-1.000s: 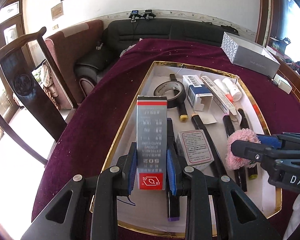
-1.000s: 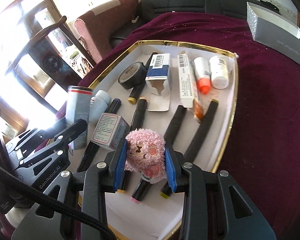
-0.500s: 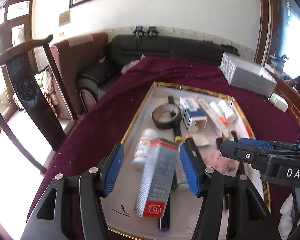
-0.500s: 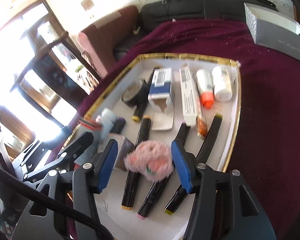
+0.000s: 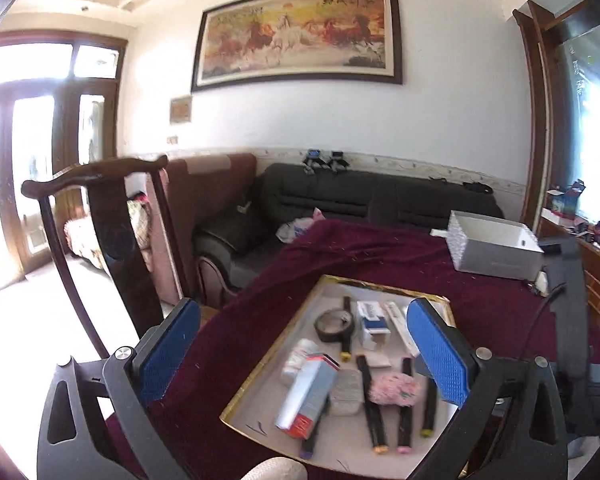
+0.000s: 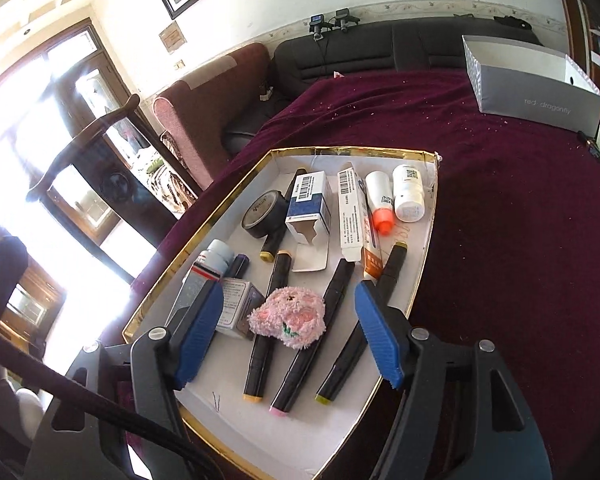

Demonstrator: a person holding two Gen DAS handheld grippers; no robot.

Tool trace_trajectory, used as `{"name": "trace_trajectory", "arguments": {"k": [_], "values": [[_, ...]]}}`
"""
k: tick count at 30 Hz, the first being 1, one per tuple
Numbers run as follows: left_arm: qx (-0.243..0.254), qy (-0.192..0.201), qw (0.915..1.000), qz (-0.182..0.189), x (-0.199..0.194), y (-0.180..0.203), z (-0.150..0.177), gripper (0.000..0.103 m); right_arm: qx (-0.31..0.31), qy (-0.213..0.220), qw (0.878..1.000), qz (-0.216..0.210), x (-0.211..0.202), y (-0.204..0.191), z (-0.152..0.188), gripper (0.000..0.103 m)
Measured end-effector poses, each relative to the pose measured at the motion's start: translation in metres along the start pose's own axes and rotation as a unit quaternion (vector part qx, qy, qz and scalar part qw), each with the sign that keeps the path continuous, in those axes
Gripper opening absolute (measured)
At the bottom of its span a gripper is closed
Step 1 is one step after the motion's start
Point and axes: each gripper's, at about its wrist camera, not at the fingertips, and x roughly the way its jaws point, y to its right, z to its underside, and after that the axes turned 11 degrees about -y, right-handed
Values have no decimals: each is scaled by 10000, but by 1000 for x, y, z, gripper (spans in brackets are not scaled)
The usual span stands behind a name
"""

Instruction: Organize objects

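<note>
Both tools have just been opening: left tool (image 5: 304, 354) is hovering released above the grey carton (image 5: 306, 394), right tool (image 6: 290, 334) released around the pink plush toy (image 6: 288, 318), both lying in the tray (image 6: 380, 152).

In the gold-rimmed white tray (image 6: 300, 436): five black marker pens (image 6: 257, 368), four cardboard cartons (image 6: 308, 200) and three small white plastic bottles (image 6: 409, 194). Lying among them, one roll of black tape (image 6: 262, 216) and one pink fluffy plush toy (image 6: 288, 316). On the maroon cloth (image 6: 500, 240), one open grey shoebox (image 6: 540, 92).
</note>
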Motion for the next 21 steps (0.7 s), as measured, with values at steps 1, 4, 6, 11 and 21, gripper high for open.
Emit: {"name": "trace_trajectory", "arguments": {"k": [1, 4, 6, 11, 21], "values": [[-44, -100, 9999, 46, 0, 0, 0, 102, -35, 15, 10000, 42, -2, -2, 2, 70], [-137, -226, 9996, -93, 2, -2, -1, 102, -139, 72, 9998, 144, -10, -9, 11, 75], [-198, -198, 9992, -296, -2, -3, 1, 102, -242, 144, 9990, 339, -14, -13, 15, 76], [-403, -185, 9970, -637, -8, -12, 4, 102, -451, 256, 9957, 765, -18, -23, 22, 77], [-536, -540, 9936, -834, 3, -18, 18, 102, -1114, 360, 9857, 1212, -17, -53, 36, 79]]}}
